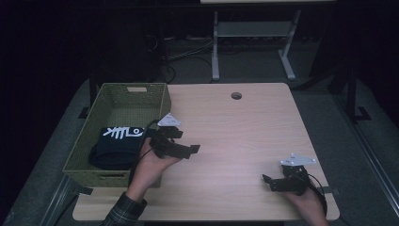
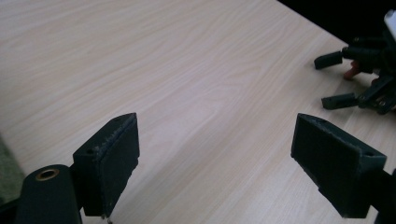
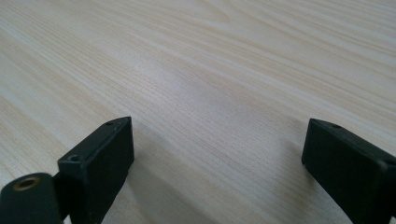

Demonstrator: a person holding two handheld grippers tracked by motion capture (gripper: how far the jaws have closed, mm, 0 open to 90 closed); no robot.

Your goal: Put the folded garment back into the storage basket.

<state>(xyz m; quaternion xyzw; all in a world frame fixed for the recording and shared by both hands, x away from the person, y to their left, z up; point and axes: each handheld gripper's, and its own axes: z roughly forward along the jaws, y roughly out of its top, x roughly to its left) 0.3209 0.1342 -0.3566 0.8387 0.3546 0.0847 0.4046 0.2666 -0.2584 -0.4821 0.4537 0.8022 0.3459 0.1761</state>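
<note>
My left gripper (image 1: 188, 141) hovers over the light wooden table (image 1: 235, 127), just right of a green woven basket (image 1: 141, 94). Its jaws stand wide apart with nothing between them, and the left gripper view (image 2: 215, 158) has bare wood under them. A folded black garment (image 1: 115, 146) with a white fish-bone print lies in the basket. My right gripper (image 1: 268, 183) rests low near the table's front right, open and empty (image 3: 217, 158). That same right gripper (image 2: 345, 79) shows far off in the left gripper view.
A round cable hole (image 1: 236, 95) sits near the table's far edge. Beyond the table stand the white legs of another desk (image 1: 215, 47), with cables (image 1: 183, 52) on the dark floor. The basket hangs over the table's left edge.
</note>
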